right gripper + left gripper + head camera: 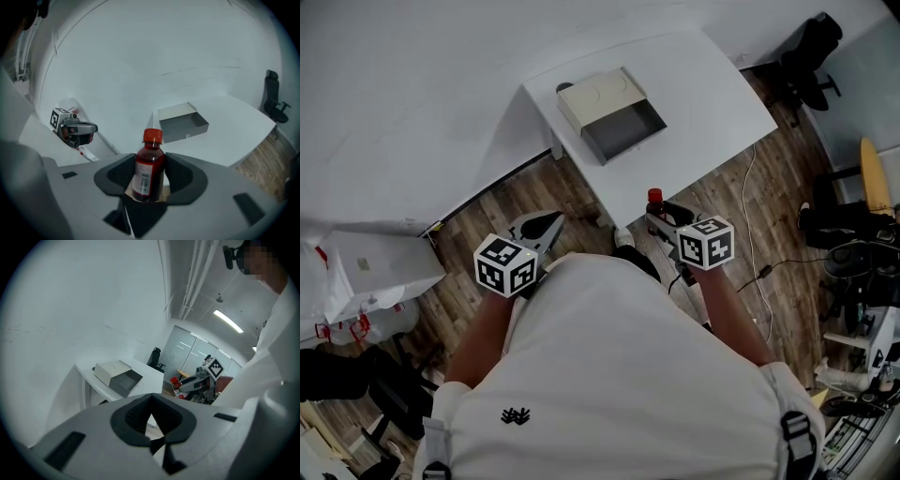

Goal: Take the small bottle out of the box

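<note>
My right gripper (661,217) is shut on a small bottle (149,171) of red liquid with a red cap; in the head view the bottle (655,202) stands upright between the pads, just off the near edge of the white table (712,103). On that table lies the grey box (609,117), its inner drawer slid out and showing nothing inside; the right gripper view shows the box (183,123) well beyond the bottle. My left gripper (546,228) hangs over the wooden floor, close to my body. Its pads (136,420) meet at the tips, with nothing between them.
A black office chair (811,56) stands past the table's far right corner. A thin cable (750,206) runs over the wood floor at the right. White bags (375,267) lie at the left, and cluttered gear (862,281) fills the right edge.
</note>
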Action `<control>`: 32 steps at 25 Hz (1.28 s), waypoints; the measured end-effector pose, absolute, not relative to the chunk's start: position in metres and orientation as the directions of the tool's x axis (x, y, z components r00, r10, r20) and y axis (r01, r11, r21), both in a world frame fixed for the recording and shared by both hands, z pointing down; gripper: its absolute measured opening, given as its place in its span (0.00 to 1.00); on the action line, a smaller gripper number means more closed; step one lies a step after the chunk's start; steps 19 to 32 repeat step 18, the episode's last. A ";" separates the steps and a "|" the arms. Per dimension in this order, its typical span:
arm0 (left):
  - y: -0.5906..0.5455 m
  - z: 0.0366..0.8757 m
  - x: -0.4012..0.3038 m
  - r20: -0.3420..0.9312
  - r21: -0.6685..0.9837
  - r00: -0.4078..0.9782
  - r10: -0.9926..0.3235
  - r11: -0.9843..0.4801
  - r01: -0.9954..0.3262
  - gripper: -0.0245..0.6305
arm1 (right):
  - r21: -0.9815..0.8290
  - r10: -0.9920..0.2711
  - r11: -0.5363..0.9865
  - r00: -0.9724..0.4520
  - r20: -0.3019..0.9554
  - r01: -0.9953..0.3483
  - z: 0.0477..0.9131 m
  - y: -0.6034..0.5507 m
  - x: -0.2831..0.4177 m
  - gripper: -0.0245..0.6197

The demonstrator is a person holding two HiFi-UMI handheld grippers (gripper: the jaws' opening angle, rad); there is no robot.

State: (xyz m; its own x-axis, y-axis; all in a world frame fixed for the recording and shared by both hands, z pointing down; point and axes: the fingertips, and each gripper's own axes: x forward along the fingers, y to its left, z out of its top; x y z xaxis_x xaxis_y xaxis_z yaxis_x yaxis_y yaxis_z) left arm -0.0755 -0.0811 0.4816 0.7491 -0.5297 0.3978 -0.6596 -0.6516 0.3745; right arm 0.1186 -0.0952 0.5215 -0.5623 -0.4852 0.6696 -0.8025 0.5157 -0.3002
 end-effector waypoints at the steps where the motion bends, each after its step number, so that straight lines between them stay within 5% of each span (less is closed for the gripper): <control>1: -0.082 0.482 -0.075 0.399 0.374 0.750 -0.528 -0.653 -0.658 0.05 | -0.300 -0.486 0.514 -0.561 0.670 -0.804 0.521 -0.095 0.119 0.35; 32: -0.102 0.476 -0.060 0.399 0.374 0.763 -0.508 -0.670 -0.641 0.05 | -0.286 -0.506 0.506 -0.548 0.666 -0.814 0.511 -0.116 0.132 0.35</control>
